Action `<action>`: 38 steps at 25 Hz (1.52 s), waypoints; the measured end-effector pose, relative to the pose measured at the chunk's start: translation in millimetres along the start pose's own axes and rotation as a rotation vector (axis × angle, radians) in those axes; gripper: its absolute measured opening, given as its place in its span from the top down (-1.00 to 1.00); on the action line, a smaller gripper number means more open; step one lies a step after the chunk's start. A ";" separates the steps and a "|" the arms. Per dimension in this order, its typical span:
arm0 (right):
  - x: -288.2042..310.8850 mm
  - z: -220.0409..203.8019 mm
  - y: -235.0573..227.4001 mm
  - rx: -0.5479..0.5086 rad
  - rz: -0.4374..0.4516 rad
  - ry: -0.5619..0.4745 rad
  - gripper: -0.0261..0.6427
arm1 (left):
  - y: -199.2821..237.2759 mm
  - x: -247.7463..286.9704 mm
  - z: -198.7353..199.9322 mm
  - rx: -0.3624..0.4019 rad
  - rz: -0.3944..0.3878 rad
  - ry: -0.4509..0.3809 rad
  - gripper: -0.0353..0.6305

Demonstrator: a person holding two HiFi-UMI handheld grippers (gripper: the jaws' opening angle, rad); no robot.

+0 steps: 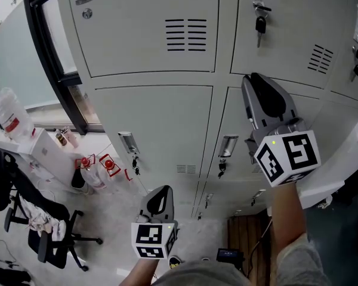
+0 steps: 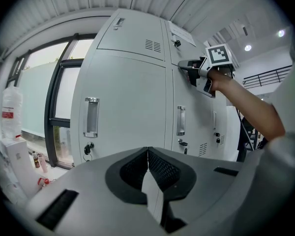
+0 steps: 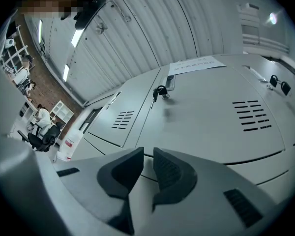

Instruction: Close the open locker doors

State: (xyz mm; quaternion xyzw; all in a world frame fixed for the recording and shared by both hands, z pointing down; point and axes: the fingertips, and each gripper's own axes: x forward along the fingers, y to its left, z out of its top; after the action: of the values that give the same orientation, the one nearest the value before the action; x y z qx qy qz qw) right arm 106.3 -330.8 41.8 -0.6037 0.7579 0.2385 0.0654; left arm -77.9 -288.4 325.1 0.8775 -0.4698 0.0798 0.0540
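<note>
A bank of pale grey lockers (image 1: 149, 34) fills the head view. My right gripper (image 1: 255, 77) is raised with its tips against the seam below the upper door (image 1: 298, 22), which has a key (image 1: 259, 24) in its lock. Its jaws are almost together with nothing between them (image 3: 148, 151). The left gripper view shows it from the side (image 2: 183, 68), touching the locker face. My left gripper (image 1: 161, 188) hangs lower, away from the doors, shut and empty (image 2: 147, 150). A white panel (image 1: 346, 159) juts out at the right edge, seemingly an open door leaf.
A dark window frame (image 1: 53, 58) runs along the lockers' left side. Below it are a plastic bottle (image 1: 11, 117), a white box (image 1: 45, 151), red-marked items (image 1: 107, 162) and a black office chair (image 1: 51, 237). Wooden slats (image 1: 247, 237) lie on the floor near the locker base.
</note>
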 end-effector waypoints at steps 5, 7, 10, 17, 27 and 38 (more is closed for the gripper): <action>-0.3 -0.3 1.1 -0.019 -0.007 -0.003 0.70 | 1.8 -2.3 -0.1 -0.002 0.004 0.001 0.87; 0.9 -0.5 0.6 -0.020 -0.014 -0.006 0.70 | 1.6 -2.9 -1.1 -0.003 0.001 0.003 0.87; 0.8 -0.8 0.0 -0.028 -0.032 -0.013 0.70 | 1.0 -6.7 -3.9 -0.004 -0.002 0.006 0.87; -8.4 0.7 7.0 0.021 -0.035 0.003 0.70 | 1.1 -22.1 -7.2 -0.002 -0.012 0.005 0.87; -68.4 -5.2 58.6 -0.005 0.001 0.100 0.73 | -0.6 -41.7 -10.3 0.021 -0.065 -0.006 0.87; -175.6 -89.7 117.3 0.132 -0.043 0.350 0.80 | -3.6 -57.9 -26.8 0.065 -0.121 -0.018 0.87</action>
State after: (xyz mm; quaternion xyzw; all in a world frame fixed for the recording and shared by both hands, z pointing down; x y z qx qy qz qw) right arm 58.5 -196.7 221.7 -0.6464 0.7586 0.0784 -0.0229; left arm -109.0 -234.6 340.4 0.9064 -0.4134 0.0836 0.0259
